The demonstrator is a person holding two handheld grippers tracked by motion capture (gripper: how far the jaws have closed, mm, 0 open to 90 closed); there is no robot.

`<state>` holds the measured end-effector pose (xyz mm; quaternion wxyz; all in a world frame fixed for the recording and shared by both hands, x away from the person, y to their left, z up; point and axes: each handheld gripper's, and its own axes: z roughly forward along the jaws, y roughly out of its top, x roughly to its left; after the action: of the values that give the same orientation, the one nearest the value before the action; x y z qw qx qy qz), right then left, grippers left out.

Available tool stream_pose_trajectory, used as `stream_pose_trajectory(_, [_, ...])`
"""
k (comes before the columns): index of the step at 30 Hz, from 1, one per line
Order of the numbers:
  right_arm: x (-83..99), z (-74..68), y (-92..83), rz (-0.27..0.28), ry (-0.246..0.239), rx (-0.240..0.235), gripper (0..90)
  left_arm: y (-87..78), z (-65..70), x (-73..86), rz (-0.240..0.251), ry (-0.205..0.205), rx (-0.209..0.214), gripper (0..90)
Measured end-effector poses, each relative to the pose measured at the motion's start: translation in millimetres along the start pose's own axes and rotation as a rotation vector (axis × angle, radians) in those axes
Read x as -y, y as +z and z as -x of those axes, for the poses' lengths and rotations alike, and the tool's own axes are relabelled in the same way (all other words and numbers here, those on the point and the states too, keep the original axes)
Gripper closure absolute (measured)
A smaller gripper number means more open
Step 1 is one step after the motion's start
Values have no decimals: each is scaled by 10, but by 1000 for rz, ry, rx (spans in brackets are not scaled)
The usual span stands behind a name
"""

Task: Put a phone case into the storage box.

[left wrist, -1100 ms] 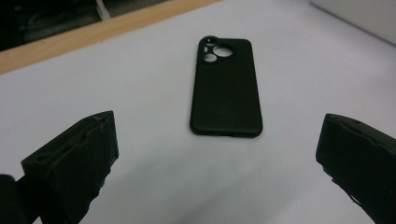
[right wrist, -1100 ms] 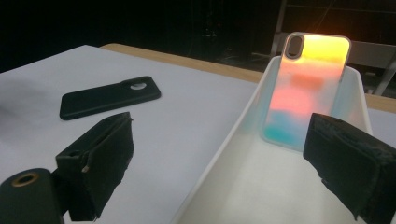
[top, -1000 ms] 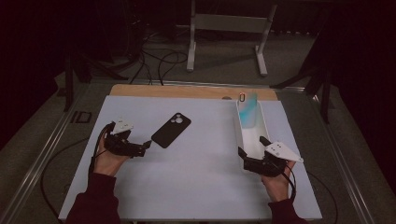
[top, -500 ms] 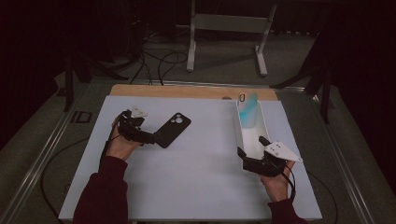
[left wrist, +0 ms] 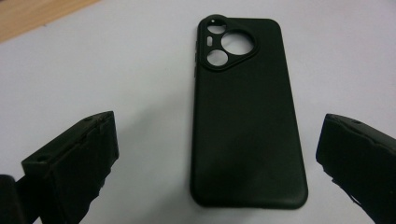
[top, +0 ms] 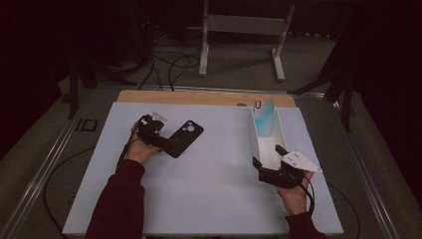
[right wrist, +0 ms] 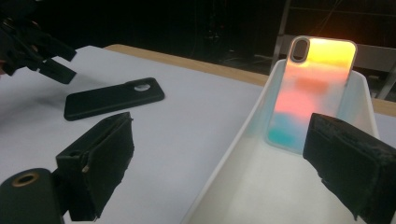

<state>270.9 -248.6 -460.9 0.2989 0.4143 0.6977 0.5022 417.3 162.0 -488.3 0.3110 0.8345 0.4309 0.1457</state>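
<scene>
left gripper (left wrist: 210, 158) gaping wide, holding nothing, black phone case (left wrist: 245, 109) flat between its jaws: that's the approach. next, drop and pinch its long sides. farther off, right gripper (top: 271, 163) open, empty, astride the white tray (top: 263, 149) wall, gradient case (right wrist: 313, 88) beyond.

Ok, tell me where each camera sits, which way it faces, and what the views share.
High view: above the person's side, looking forward and down on the table; both forearms, left gripper and right gripper show.
Left gripper view: on the left gripper, looking down at the black phone case between its open jaws.
Right gripper view: on the right gripper, looking along the white tray at the iridescent phone case; its jaws straddle the tray's wall.
Shared: the black phone case appears in all three views.
</scene>
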Motion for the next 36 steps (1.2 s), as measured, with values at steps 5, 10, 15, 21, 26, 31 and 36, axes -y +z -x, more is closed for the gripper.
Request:
stream_pose_trajectory(5, [-2, 0, 1, 1, -2, -2, 81, 101, 24, 0, -6, -6, 10, 0])
stream_pose_trajectory(10, [-3, -5, 4, 1, -4, -3, 81, 223, 50, -24, -37, 0, 19, 0])
stream_pose_trajectory(15, [-6, -6, 0, 2, -4, -4, 81, 317, 89, -25, -55, 3, 27, 0])
stream_pose_trajectory(21, [-8, -8, -1, 3, -3, -6, 81, 433, 131, -22, -87, 4, 39, 0])
stream_pose_trajectory(26, [-6, -2, 2, 2, -3, -5, 81, 558, 155, -15, -120, 10, 38, 0])
stream_pose_trajectory(31, [-7, -10, 7, 3, -5, -8, 81, 568, 156, -32, -119, 6, 35, 7])
stream_pose_trajectory(36, [-4, -19, 16, 0, -9, -10, 81, 592, 178, -47, -122, 31, 13, 22])
